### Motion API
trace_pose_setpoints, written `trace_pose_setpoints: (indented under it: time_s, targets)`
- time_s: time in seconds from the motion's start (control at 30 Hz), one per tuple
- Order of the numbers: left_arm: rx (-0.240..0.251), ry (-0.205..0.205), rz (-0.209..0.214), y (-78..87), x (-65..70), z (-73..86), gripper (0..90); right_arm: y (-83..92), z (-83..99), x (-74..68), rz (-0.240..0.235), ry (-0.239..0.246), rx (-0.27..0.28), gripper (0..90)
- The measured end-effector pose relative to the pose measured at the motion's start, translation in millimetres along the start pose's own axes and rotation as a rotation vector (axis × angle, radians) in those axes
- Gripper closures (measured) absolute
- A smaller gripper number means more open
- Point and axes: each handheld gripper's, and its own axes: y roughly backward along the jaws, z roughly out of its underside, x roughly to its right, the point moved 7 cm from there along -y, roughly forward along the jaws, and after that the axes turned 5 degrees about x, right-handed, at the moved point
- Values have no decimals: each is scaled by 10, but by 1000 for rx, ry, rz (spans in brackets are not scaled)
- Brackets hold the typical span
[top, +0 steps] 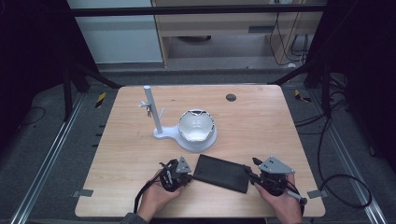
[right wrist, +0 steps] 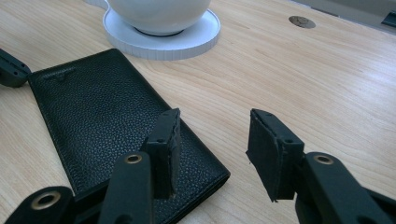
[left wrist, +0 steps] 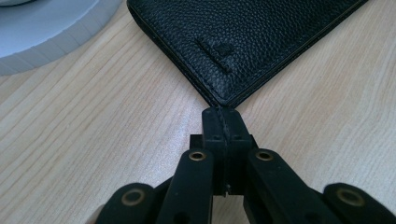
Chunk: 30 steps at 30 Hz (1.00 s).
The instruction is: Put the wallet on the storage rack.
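A black leather wallet (top: 222, 172) (left wrist: 243, 37) (right wrist: 107, 116) lies flat on the wooden table, near the front edge. My left gripper (top: 189, 176) (left wrist: 224, 121) is shut, its joined tips touching the wallet's left corner; nothing shows between the jaws. Its tip also appears at the far left of the right gripper view (right wrist: 11, 70). My right gripper (top: 250, 175) (right wrist: 212, 135) is open at the wallet's right end. One finger (right wrist: 166, 140) hovers over the wallet's corner, and the other sits over bare wood beside it.
A white bowl (top: 196, 125) (right wrist: 159, 11) sits on the round base (top: 187, 143) (right wrist: 187, 42) (left wrist: 42, 32) of a white stand with an upright pole (top: 152, 112), just behind the wallet. A dark round hole (top: 230, 97) (right wrist: 301, 21) marks the table's far side.
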Motion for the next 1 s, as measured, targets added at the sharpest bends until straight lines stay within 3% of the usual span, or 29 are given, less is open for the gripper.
trace_pose_setpoints:
  time_s: [0.17, 0.27, 0.47, 0.6, 0.73, 1.0]
  targets:
    - [14, 4, -1, 18, -1, -14, 900, -2, -9, -25, -12, 5, 3, 521]
    - [37, 11, 2, 44, -7, -41, 900, -18, -17, -98, -43, 13, -1, 471]
    - [101, 54, 22, 96, -25, -135, 899, -122, -6, -428, -137, 66, -56, 294]
    - [123, 61, 20, 128, -49, -198, 899, -243, -15, -619, -157, 114, -87, 196]
    - [134, 69, 23, 144, -71, -236, 899, -361, 6, -738, -157, 164, -155, 187]
    - [163, 97, 46, 160, -104, -295, 898, -470, -12, -767, -110, 234, -240, 263]
